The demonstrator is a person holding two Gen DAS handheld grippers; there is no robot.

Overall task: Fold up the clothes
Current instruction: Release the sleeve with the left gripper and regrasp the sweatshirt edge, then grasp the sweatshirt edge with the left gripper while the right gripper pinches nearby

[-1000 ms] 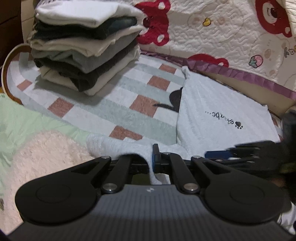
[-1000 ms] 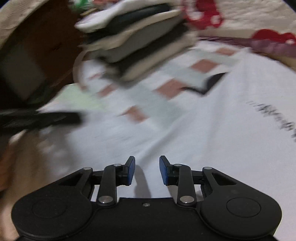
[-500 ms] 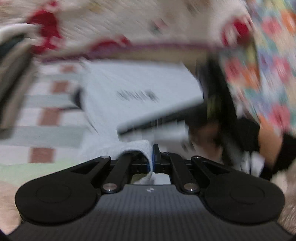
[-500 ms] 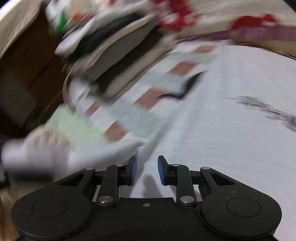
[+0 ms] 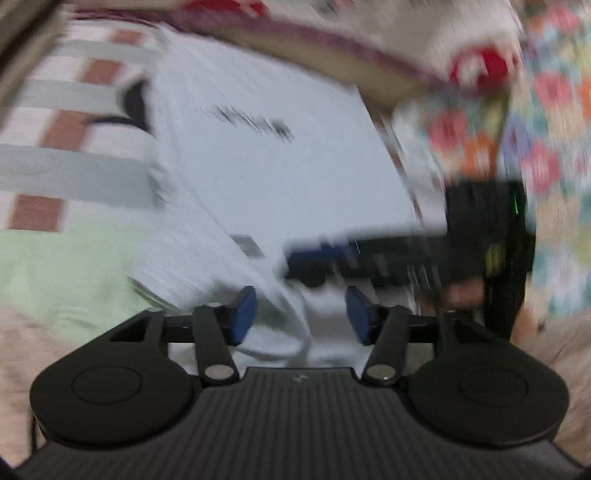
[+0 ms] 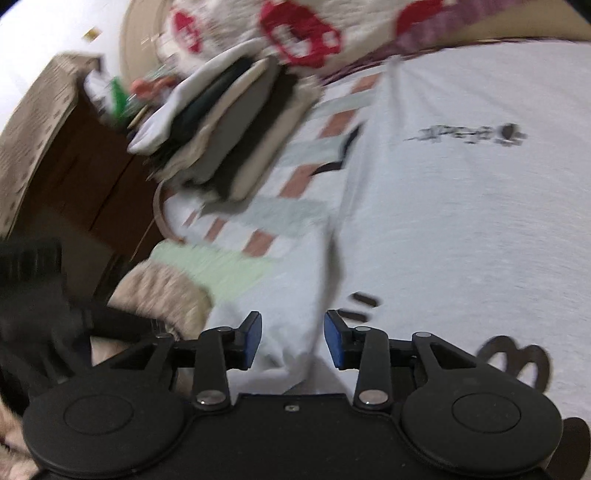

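Checkered blanket w/ brick-red, grey-green & white blocks covers the bed; a quilt w/ red bear print runs along the back, brown wooden cabinet at bed's left. Stack of folded clothes sits on the blanket, apart from the pale grey T-shirt, which lies flat mid-bed, dark print up. I see my left gripper w/ jaws wide, a grey sleeve fold between them, not pinched. Right gripper also spread, over the shirt's edge. Both views blurred.
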